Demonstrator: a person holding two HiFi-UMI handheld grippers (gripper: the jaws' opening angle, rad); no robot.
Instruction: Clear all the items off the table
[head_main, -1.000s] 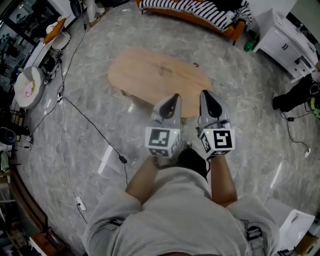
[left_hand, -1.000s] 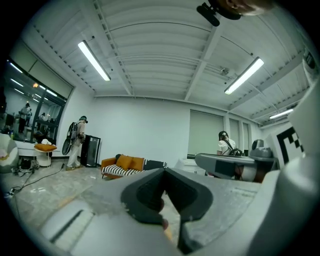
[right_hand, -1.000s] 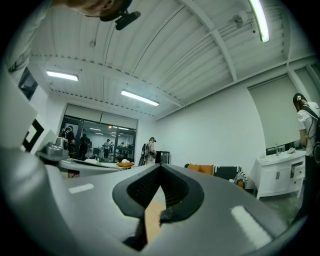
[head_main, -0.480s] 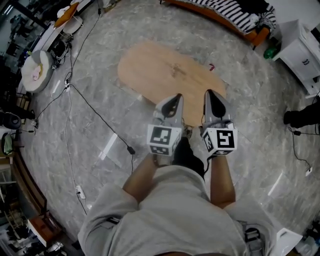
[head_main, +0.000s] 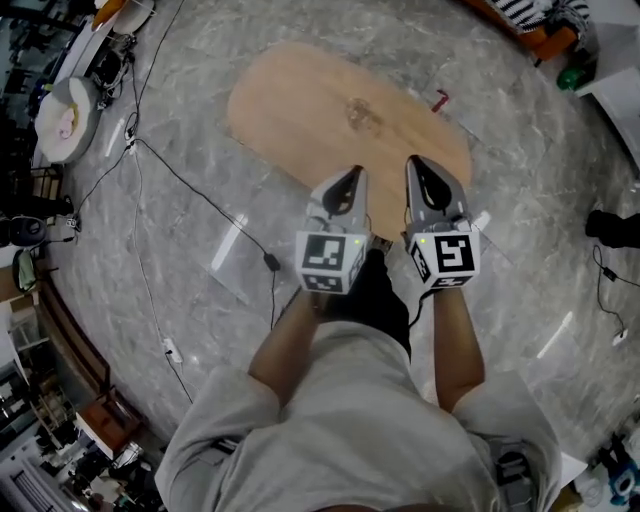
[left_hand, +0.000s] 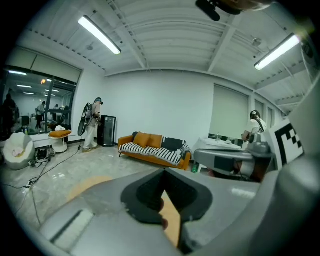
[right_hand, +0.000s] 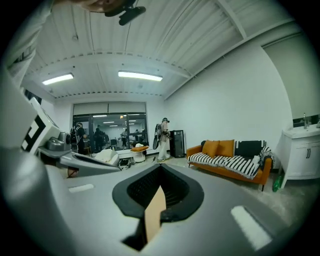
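Note:
An oval wooden table (head_main: 300, 110) stands on the grey marble floor, its top bare except for a faint darker mark (head_main: 362, 115) near the middle. My left gripper (head_main: 352, 172) and right gripper (head_main: 416, 160) are held side by side over the table's near edge, pointing forward. Both are shut with nothing in them. In the left gripper view the left gripper (left_hand: 164, 171) has its jaws closed to a thin slit that shows wood. In the right gripper view the right gripper (right_hand: 160, 169) looks the same.
A small red thing (head_main: 440, 100) lies on the floor just beyond the table. A black cable (head_main: 200, 200) runs across the floor at the left. A striped sofa (left_hand: 150, 150) stands at the far wall, a green bottle (head_main: 572, 75) beside it. A person (left_hand: 92, 122) stands far off.
The table has come nearer and sits more squarely in front of me. Both grippers have stayed shut and side by side, now reaching over the table's near edge.

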